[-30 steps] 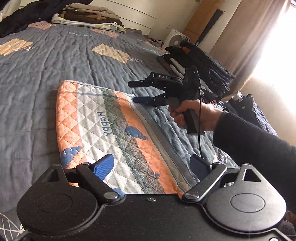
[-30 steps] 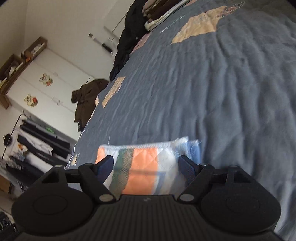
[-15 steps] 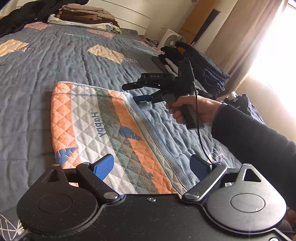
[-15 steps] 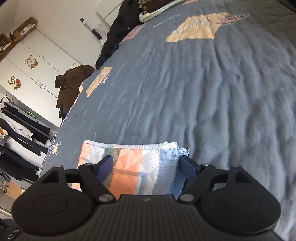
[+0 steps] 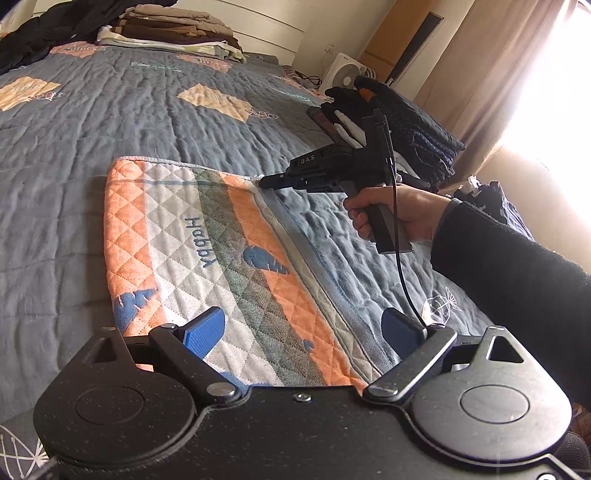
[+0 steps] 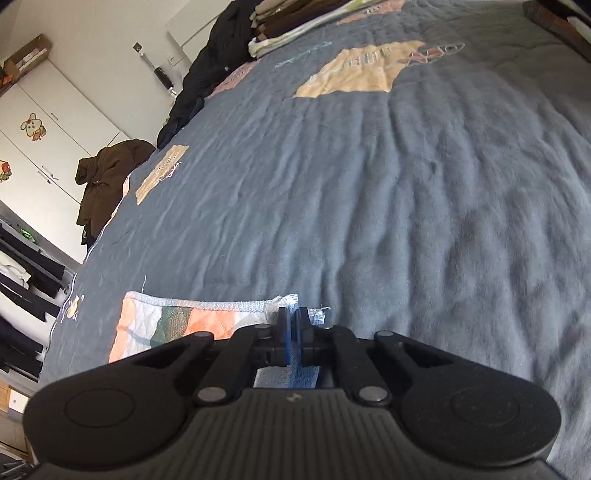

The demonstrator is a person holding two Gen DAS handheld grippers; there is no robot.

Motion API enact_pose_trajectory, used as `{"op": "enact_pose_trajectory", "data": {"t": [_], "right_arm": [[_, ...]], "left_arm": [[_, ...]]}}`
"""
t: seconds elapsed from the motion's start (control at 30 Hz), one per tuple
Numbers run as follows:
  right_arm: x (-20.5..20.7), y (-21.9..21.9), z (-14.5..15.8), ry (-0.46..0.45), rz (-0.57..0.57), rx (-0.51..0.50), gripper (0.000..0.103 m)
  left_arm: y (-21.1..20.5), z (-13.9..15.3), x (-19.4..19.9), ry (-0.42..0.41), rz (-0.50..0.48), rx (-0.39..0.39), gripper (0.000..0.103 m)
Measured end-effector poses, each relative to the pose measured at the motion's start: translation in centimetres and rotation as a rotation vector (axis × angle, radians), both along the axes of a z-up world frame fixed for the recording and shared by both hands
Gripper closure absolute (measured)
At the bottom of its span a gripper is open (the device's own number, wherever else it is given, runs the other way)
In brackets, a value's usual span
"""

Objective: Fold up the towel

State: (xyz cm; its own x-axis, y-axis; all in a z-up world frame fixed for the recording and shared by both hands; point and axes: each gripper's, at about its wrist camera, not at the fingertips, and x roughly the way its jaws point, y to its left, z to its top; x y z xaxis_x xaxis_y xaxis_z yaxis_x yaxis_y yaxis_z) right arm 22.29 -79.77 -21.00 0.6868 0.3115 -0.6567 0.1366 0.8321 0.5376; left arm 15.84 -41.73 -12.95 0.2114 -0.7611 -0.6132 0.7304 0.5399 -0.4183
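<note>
In the left wrist view, a bed with a grey-blue quilted bedspread (image 5: 110, 122) fills most of the room; a curtain (image 5: 491, 74) hangs by a bright window on the right. At the far edge of the bed lies a stack of folded clothes (image 5: 173, 31), and a second dark pile of clothes (image 5: 402, 122) lies on the right side, with a white fan (image 5: 341, 77) behind it. The towel (image 5: 207, 251), quilted in orange, white and grey-green with the word "Happy", lies flat on the bedspread. The left gripper (image 5: 303, 328) is just above the near end of the towel, its blue fingers (image 5: 202, 332) spread wide and holding nothing. The right gripper (image 5: 267, 181), held by a hand (image 5: 399, 210) in a dark sleeve, has its tips pressed together at the far right corner of the towel.

In the right wrist view, the same bedspread (image 6: 369, 184) goes toward white cupboards (image 6: 48, 122) and a brown jacket (image 6: 103, 173). The right gripper (image 6: 292, 321) pinches the towel (image 6: 192, 317) at its corner; the fingers (image 6: 282, 332) are pressed on the pale edge of the cloth.
</note>
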Motion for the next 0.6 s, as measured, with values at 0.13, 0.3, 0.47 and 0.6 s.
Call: {"op": "enact_pose_trajectory", "data": {"t": [0.13, 0.3, 0.47, 0.6], "right_arm": [[-0.7, 0.0, 1.1, -0.045, -0.034, 0.004, 0.102], [-1.0, -0.4, 2.1, -0.061, -0.051, -0.016, 0.102], [-0.9, -1.5, 0.4, -0.014, -0.122, -0.048, 0.103], [-1.1, -2.5, -0.8, 0.004, -0.148, -0.011, 0.103]], "left_arm": [[0.1, 0.1, 0.1, 0.001, 0.004, -0.003, 0.012], [0.2, 0.0, 0.1, 0.002, -0.001, -0.003, 0.012], [0.4, 0.0, 0.2, 0.002, -0.002, -0.008, 0.012], [0.3, 0.0, 0.3, 0.004, 0.003, -0.002, 0.011]]}}
